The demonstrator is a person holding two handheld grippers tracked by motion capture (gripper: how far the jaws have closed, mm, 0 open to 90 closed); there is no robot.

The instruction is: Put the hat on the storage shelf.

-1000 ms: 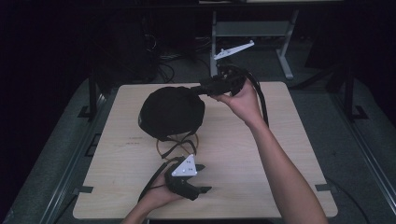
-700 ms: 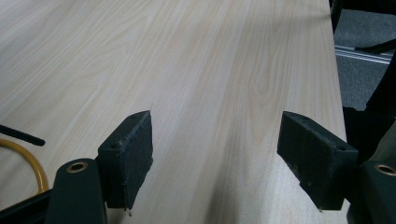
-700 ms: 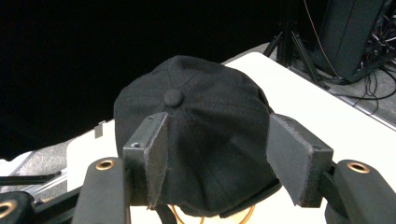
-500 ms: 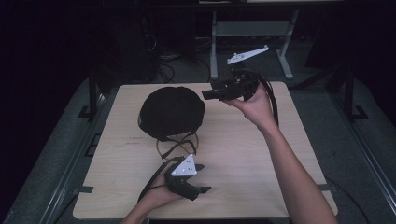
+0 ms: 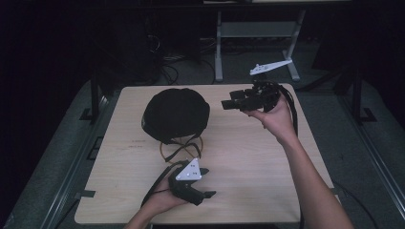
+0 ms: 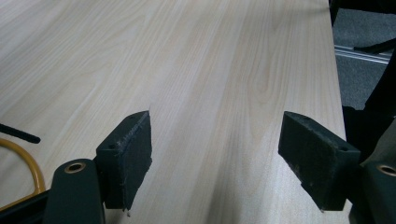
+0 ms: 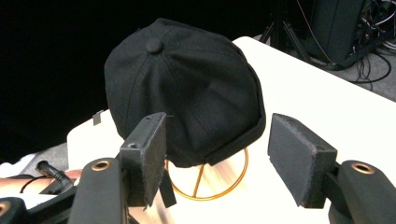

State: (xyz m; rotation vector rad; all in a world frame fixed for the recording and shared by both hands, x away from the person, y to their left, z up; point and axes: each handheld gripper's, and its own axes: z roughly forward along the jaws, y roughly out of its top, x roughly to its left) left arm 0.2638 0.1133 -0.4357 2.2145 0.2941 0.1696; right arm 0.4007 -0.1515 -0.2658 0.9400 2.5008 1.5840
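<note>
The right gripper (image 5: 228, 103), jaws spread and holding nothing, hangs in the air beside a black cap (image 5: 175, 113) that sits on a gold wire stand (image 5: 180, 147) toward the far left of the table (image 5: 248, 171). The gripper points at the cap's side but is clear of it; from its own camera the cap (image 7: 184, 100) fills the space between the two pads, farther off, with the stand (image 7: 205, 179) showing under the brim.

The left gripper (image 5: 206, 194), jaws also wide apart and empty, rests low by the near edge of the table, well apart from the cap, aimed across bare wood (image 6: 210, 70).

By the look of things the cap has not yet been taken: it sits squarely on its stand, untouched by either tool. Whatever is to be done with it appears still to lie ahead.

There is plenty of room. The table's right half and the near middle lie bare, so the right gripper has an open path to the cap. The cap sits not far from the far edge and the left edge, where the floor drops into darkness.
</note>
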